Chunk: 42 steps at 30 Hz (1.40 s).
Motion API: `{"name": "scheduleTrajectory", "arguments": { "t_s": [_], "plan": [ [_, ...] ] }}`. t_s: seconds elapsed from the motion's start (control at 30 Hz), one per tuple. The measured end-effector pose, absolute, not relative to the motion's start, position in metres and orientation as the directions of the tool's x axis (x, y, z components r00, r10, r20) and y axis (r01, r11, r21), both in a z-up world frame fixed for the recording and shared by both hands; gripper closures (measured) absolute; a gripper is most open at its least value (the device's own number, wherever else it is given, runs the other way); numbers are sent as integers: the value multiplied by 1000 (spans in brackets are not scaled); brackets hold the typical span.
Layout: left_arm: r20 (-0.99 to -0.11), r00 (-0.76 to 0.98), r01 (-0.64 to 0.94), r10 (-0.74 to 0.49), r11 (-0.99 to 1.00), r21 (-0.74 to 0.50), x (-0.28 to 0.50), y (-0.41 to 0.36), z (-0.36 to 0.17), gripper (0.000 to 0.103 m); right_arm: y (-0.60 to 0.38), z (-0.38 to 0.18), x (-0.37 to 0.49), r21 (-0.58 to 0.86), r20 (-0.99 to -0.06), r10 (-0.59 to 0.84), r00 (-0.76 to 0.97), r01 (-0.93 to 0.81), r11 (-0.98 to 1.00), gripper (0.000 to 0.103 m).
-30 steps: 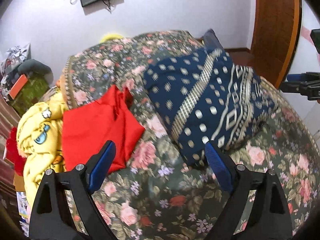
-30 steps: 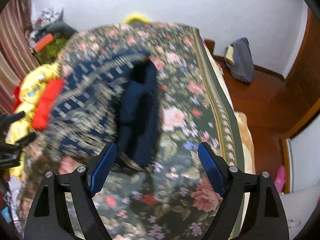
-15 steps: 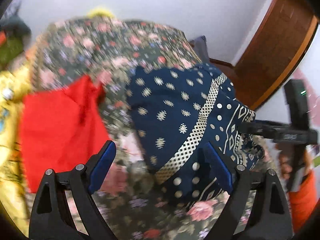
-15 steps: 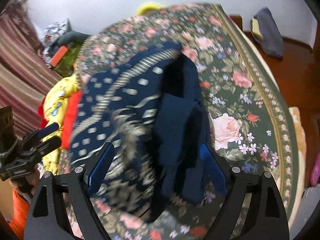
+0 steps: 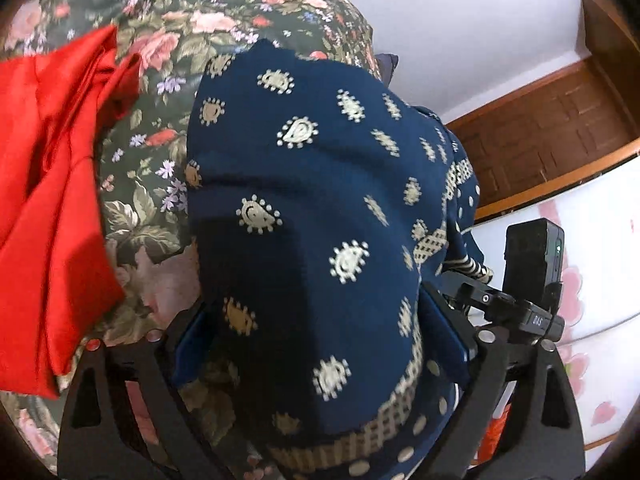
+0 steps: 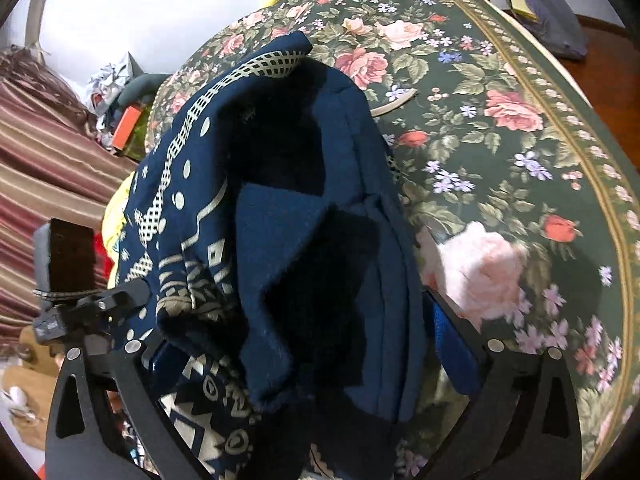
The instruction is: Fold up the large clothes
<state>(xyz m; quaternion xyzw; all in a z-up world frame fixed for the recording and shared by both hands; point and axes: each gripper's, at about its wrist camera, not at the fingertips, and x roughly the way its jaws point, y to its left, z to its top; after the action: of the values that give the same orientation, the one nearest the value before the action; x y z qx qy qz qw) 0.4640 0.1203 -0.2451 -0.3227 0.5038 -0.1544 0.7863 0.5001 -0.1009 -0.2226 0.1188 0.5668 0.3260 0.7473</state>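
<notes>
A second ago we were holding both grippers back from the bed with the navy patterned garment (image 5: 320, 208) lying apart from them; now we have pushed both in, and the cloth fills the space between the jaws of each one. Our left gripper (image 5: 320, 344) has its jaws spread wide on either side of a thick fold, with the blue pads (image 5: 444, 332) standing off to each side of the cloth instead of pinching it. Our right gripper (image 6: 296, 356) is the same: jaws apart, a bundle of plain navy layers bulging up between them. So neither gripper has closed on the fabric yet.

The garment itself sits bunched on the floral bed cover (image 6: 520, 128), already doubled over several times by the look of the stacked edges in the right view. It lies between our two grippers, and each gripper shows at the edge of the other's view. The red cloth (image 5: 44, 184) lies just beside it on the left, partly lapping the cover, and looks already folded.

We judge that we are at the point of taking hold for the next fold. Closing both jaws on the same layers matters, or the stack will slip apart.
</notes>
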Motion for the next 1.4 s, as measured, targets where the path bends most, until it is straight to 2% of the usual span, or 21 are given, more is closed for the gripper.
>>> {"name": "scheduleTrajectory", "arguments": {
  "t_s": [0.07,0.1,0.17,0.23,0.27,0.33,0.43,0.57,0.73,0.93,1.17,1.4],
  "plan": [
    [-690,449,-81,-568,743,-664,465,119,-244,8,-99,-221,499,552,-766,627,142,-356,754,3],
    [-692,449,-79,-565,746,-661,465,118,-243,8,-95,-219,498,555,-762,633,137,-366,747,11],
    [-700,447,-71,-557,758,-648,465,116,-240,14,-88,-215,495,558,-760,638,127,-377,740,14],
    [-698,456,-55,-552,765,-641,462,116,-233,25,-83,-209,491,538,-767,624,147,-382,751,31],
    [-693,463,-48,-552,765,-642,459,117,-229,31,-82,-207,491,533,-768,622,153,-385,753,36],
    [-692,481,-43,-538,774,-631,454,118,-220,36,-81,-198,486,532,-761,627,165,-393,750,54],
    [-705,508,-21,-495,811,-585,443,117,-196,43,-75,-181,477,519,-760,626,172,-418,745,66],
    [-679,577,6,-454,833,-553,421,134,-148,43,-58,-150,461,485,-754,625,204,-469,738,69],
    [-630,659,31,-411,852,-523,395,172,-91,43,-28,-98,443,498,-688,683,243,-526,689,69],
    [-597,716,13,-361,863,-506,371,226,-52,43,31,-55,425,451,-649,708,279,-607,654,69],
    [-623,718,-43,-311,873,-486,362,282,-64,43,94,-67,428,450,-656,714,243,-633,629,69],
    [-684,660,-154,-311,835,-529,386,340,-134,43,140,-118,446,476,-709,681,185,-587,655,69]
  ]
}}
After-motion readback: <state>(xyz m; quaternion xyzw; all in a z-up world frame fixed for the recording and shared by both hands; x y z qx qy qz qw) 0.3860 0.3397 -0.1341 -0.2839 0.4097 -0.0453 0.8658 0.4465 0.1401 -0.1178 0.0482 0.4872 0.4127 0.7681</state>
